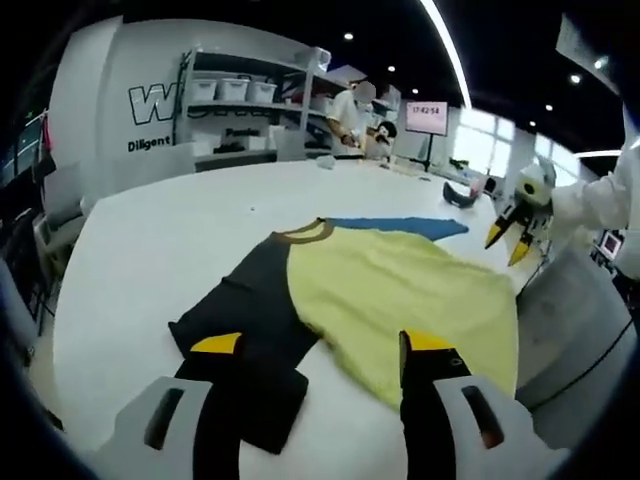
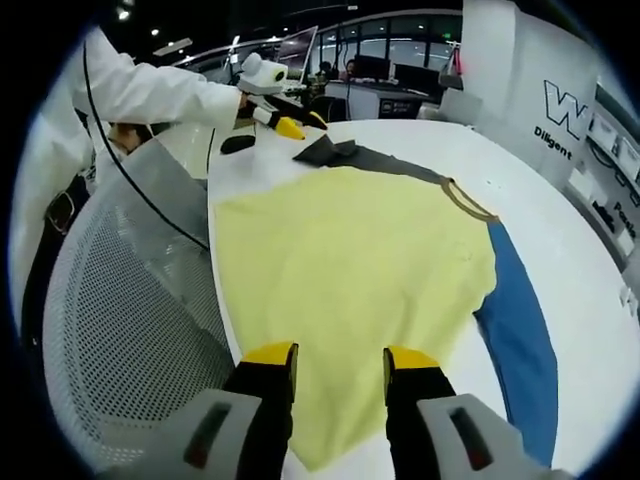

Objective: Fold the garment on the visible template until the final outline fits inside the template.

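Left gripper [image 1: 325, 345]: fingers standing apart and gripping nothing, hovering over the near dark sleeve [image 1: 245, 340] of the shirt [image 1: 400, 295]; right gripper [image 2: 340, 358]: fingers likewise parted and empty, hanging over the yellow hem. The shirt is lying spread flat on the white counter [image 1: 160, 240], covering most of the blue template [image 2: 520, 340]. Judging the next fold: each gripper should be pinching one layer right at the edge, lifting low, and carrying it inward toward the collar [image 2: 468, 203], so nothing is overhanging the blue.

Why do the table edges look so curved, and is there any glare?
Left gripper view: the fisheye lens bends the white table; a ceiling light strip glares. Right gripper view: same bending; the yellow garment is evenly lit and sharp.
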